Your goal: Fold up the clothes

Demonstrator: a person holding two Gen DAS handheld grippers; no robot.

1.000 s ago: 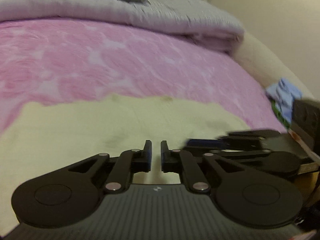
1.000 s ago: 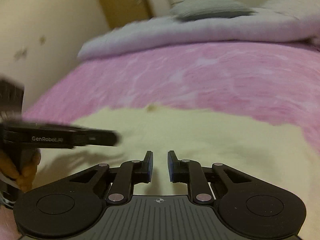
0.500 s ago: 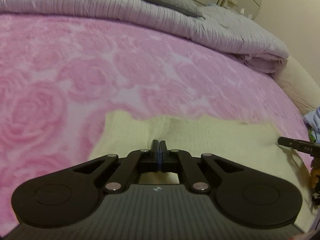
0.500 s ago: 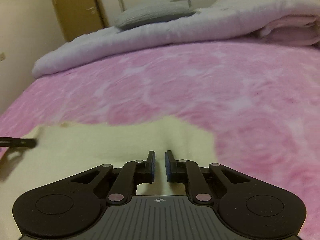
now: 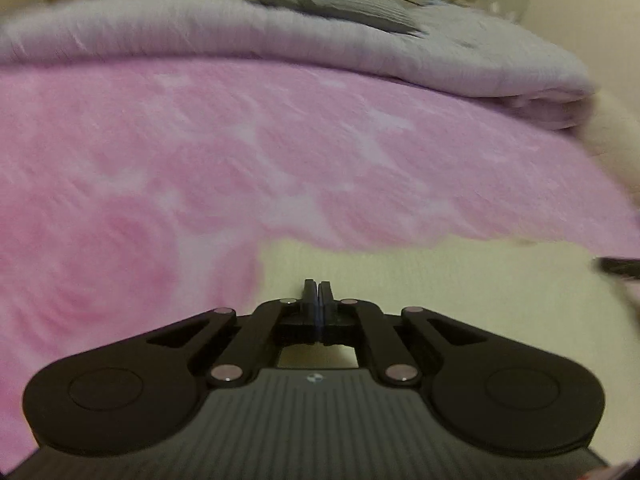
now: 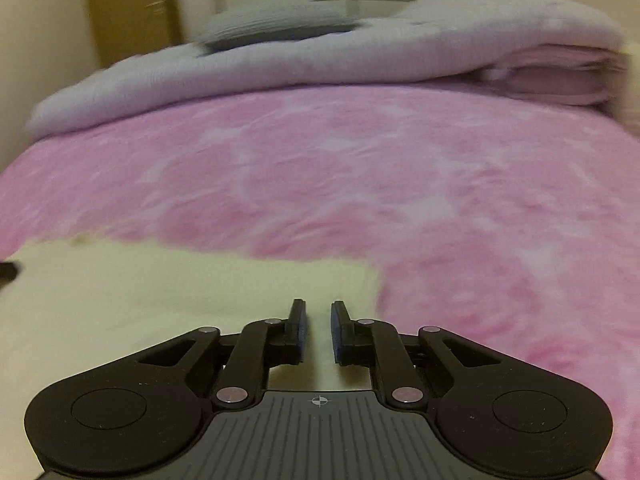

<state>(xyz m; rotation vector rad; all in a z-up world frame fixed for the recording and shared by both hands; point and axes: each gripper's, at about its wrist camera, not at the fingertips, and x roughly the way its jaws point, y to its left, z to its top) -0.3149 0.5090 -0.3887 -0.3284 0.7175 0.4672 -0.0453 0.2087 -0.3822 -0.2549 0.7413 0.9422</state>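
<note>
Two grippers, one pale yellow garment filling the lower frames on the pink floral blanket. Left gripper is pressed together, right gripper nearly closed with a slim gap; can't tell if either pinches cloth. I'd get matching corner grips, then fold evenly.

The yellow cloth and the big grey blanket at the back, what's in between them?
Only bare pink rose-patterned bedspread lies between the pale yellow cloth and the folded grey blanket. Both wrist views show that stretch with nothing on it.
</note>
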